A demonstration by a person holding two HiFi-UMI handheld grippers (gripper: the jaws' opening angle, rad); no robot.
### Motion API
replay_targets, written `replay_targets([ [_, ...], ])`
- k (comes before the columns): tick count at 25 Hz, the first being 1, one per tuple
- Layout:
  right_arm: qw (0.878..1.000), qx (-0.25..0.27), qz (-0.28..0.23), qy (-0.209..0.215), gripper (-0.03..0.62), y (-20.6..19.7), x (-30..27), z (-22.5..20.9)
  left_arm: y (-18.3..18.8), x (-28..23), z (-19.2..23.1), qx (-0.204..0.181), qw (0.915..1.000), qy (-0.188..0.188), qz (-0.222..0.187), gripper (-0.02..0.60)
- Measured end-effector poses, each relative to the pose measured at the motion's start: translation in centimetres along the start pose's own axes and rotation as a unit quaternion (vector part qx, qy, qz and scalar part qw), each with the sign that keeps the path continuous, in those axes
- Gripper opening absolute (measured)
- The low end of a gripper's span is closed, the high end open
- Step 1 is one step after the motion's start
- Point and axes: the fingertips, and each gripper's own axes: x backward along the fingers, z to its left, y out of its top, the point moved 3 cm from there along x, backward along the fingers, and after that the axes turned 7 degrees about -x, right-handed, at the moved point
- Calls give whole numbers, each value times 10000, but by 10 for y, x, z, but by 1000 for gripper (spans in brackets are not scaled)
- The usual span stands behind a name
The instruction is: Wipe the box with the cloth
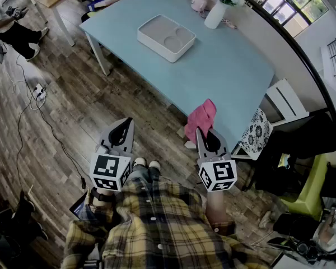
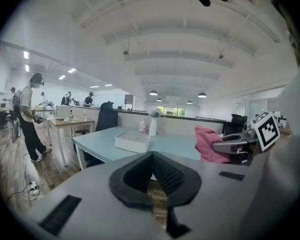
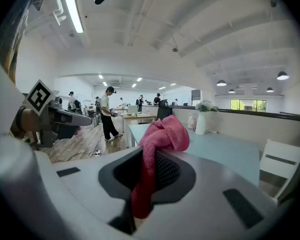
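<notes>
A white box (image 1: 166,36) shaped like a shallow tray lies on the pale blue table (image 1: 224,66); it also shows as the box (image 2: 133,140) far ahead in the left gripper view. A pink cloth (image 1: 201,117) hangs bunched from my right gripper (image 1: 204,132), which is shut on it in front of the table's near edge. The cloth (image 3: 155,154) runs up between the jaws in the right gripper view. My left gripper (image 1: 124,124) is shut and holds nothing, held over the wooden floor left of the right one, well short of the box.
A white vase (image 1: 217,13) with flowers and a pink object (image 1: 200,0) stand at the table's far edge. A white chair (image 1: 281,100) is at the table's right. Cables and a power strip (image 1: 39,92) lie on the floor at left. People (image 2: 30,114) work at desks beyond.
</notes>
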Motion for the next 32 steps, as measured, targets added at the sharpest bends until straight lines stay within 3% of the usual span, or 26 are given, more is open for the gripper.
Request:
replay_targets([
  [10,9995,-224,-168,132,46,-11,14,-11,-7,12,-18,12,9998,182,-33,-9],
  [12,9994,-234,-195,186,46,-11,14,-11,-7,15,-20,39,9997,225,-45,45],
  [17,9989,-215,-202,353,46,-8,7,-7,-5,17,-14,86,9994,322,-77,98],
  [26,9990,-168,-153,386,46,4,-44,-2,-6,-16,28,205,9995,246,-33,175],
  [32,9993,-198,-156,292,46,24,-112,11,-2,-60,89,236,9997,13,44,200],
])
